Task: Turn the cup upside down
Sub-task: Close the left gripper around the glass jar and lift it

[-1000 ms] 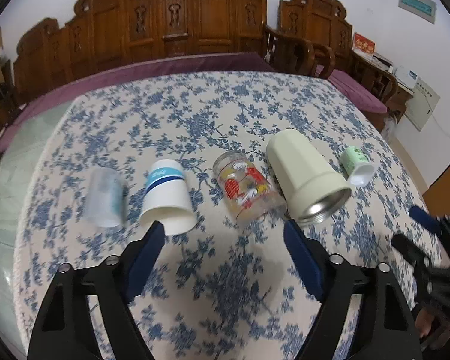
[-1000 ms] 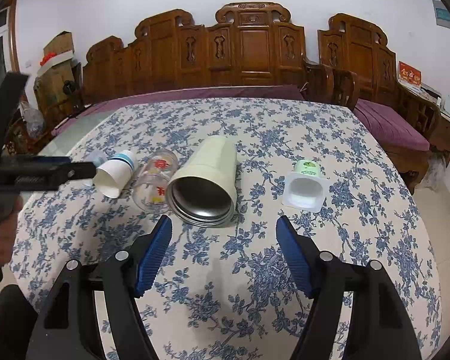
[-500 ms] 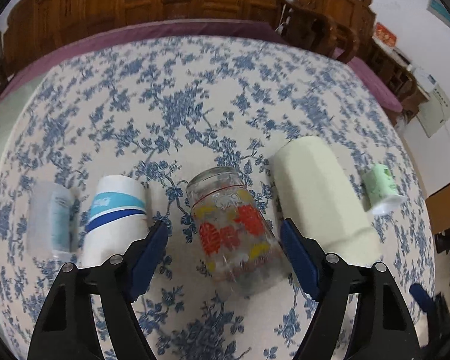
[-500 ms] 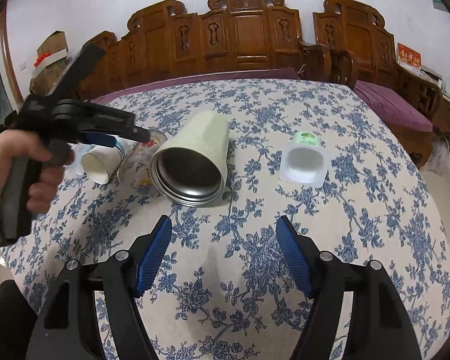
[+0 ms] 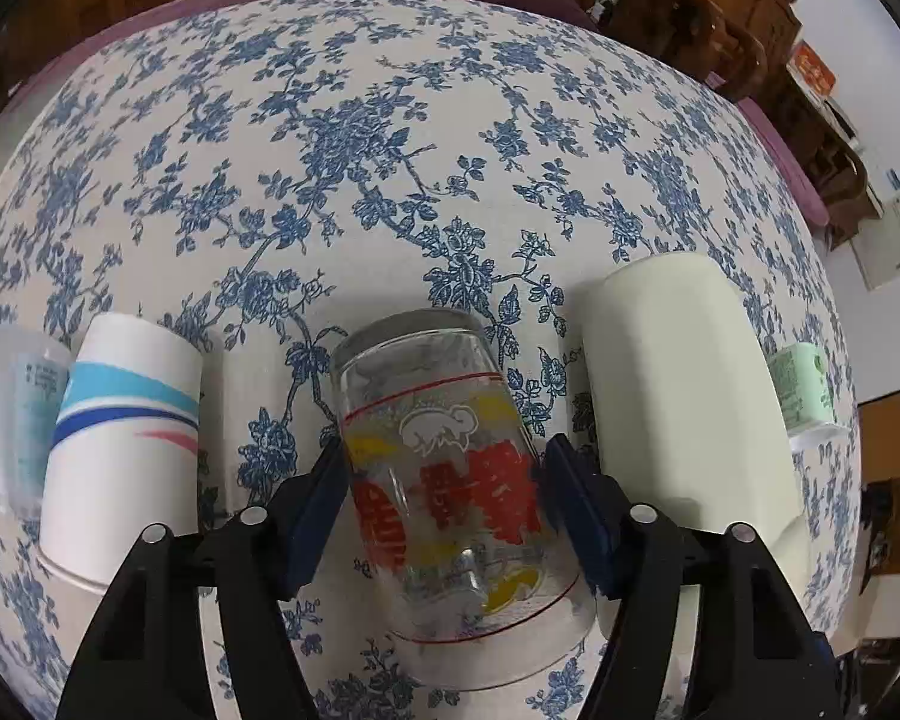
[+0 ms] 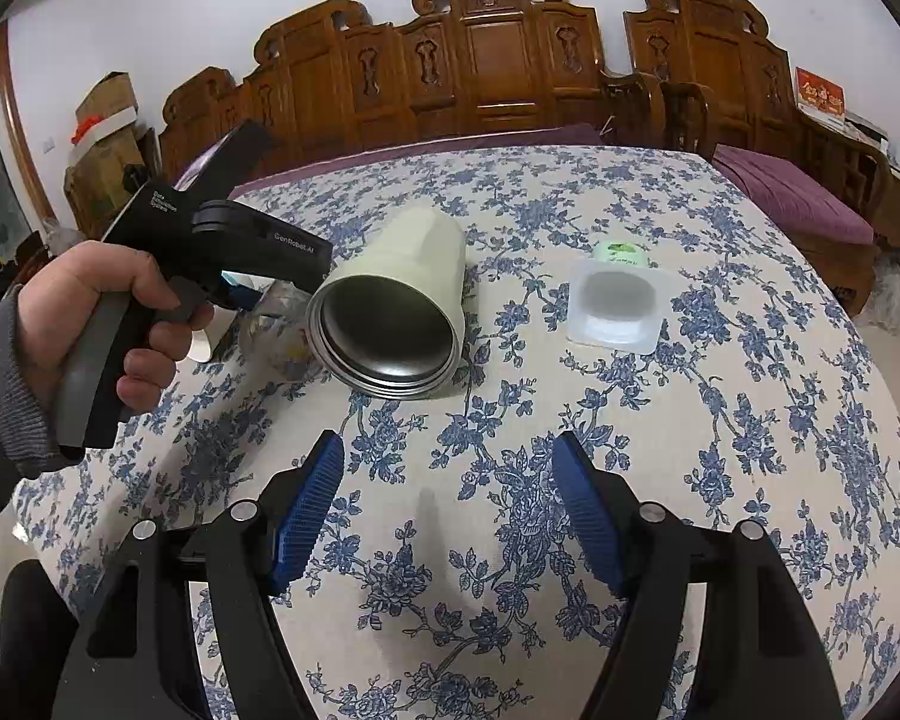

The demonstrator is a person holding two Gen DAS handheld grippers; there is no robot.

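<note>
A clear glass cup (image 5: 444, 480) with red and yellow print lies on its side on the floral tablecloth, mouth toward the camera. My left gripper (image 5: 444, 504) is open with its blue pads on either side of the glass, close to or just touching it. In the right wrist view the left gripper (image 6: 234, 252) is held in a hand over the glass (image 6: 276, 330), which is mostly hidden. My right gripper (image 6: 450, 516) is open and empty above bare cloth near the front of the table.
A cream metal tumbler (image 5: 678, 384) (image 6: 396, 312) lies on its side right of the glass. A white paper cup (image 5: 126, 432) and a clear plastic cup (image 5: 18, 414) lie to the left. A small green-labelled tub (image 6: 618, 306) lies further right. Wooden chairs (image 6: 480, 60) stand behind the table.
My left gripper has moved forward and down over the glass cup, which now sits between its fingers. My right gripper has barely moved.
</note>
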